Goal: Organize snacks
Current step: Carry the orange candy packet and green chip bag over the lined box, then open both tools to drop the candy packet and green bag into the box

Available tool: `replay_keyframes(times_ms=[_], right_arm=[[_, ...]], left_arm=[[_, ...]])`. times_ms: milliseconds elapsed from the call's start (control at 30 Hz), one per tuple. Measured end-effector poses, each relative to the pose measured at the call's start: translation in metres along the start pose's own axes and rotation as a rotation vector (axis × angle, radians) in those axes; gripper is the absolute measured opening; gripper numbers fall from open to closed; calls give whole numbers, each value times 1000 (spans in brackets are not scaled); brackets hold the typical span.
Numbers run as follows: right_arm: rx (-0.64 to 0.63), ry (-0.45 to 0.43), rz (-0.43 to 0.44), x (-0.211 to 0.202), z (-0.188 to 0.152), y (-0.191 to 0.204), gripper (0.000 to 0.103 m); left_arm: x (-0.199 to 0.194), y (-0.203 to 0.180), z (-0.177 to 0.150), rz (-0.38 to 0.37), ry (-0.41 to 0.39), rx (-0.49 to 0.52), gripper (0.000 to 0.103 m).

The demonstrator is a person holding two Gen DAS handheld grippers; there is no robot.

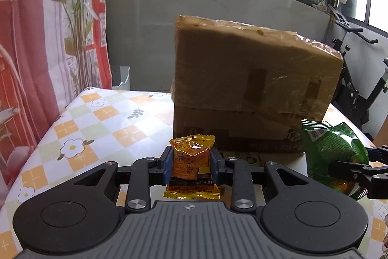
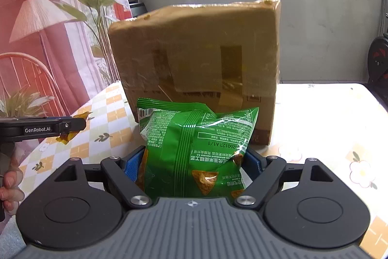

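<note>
My left gripper [image 1: 191, 162] is shut on a small orange snack packet [image 1: 191, 163], held upright above the table in front of a taped cardboard box [image 1: 254, 79]. My right gripper [image 2: 194, 162] is shut on a green chip bag [image 2: 194, 145], held just before the same box [image 2: 198, 57]. In the left wrist view the green bag [image 1: 332, 149] and the right gripper's fingers [image 1: 349, 168] show at the right edge. In the right wrist view the left gripper [image 2: 70, 126] with the orange packet [image 2: 66, 136] shows at the left edge.
The table has a checked floral cloth [image 1: 97, 118]. A printed curtain [image 1: 36, 40] hangs on the left. An exercise bike [image 1: 356, 79] stands behind the table on the right. A white bag [image 1: 121, 77] sits beyond the far table edge.
</note>
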State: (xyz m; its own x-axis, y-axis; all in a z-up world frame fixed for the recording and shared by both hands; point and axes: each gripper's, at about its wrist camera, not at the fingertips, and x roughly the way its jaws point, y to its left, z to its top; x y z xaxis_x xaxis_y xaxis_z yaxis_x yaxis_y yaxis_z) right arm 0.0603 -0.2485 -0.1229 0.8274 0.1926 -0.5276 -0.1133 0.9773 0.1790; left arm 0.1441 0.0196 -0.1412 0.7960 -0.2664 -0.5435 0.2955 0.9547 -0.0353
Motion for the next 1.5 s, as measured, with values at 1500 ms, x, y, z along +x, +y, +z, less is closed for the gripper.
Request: replay_keyframes(times_ms=[1500], right_arm=[[-171,-279,-111,79,201,-21,83]], left_arm=[[82,-49,185,-149,-214,71,33]])
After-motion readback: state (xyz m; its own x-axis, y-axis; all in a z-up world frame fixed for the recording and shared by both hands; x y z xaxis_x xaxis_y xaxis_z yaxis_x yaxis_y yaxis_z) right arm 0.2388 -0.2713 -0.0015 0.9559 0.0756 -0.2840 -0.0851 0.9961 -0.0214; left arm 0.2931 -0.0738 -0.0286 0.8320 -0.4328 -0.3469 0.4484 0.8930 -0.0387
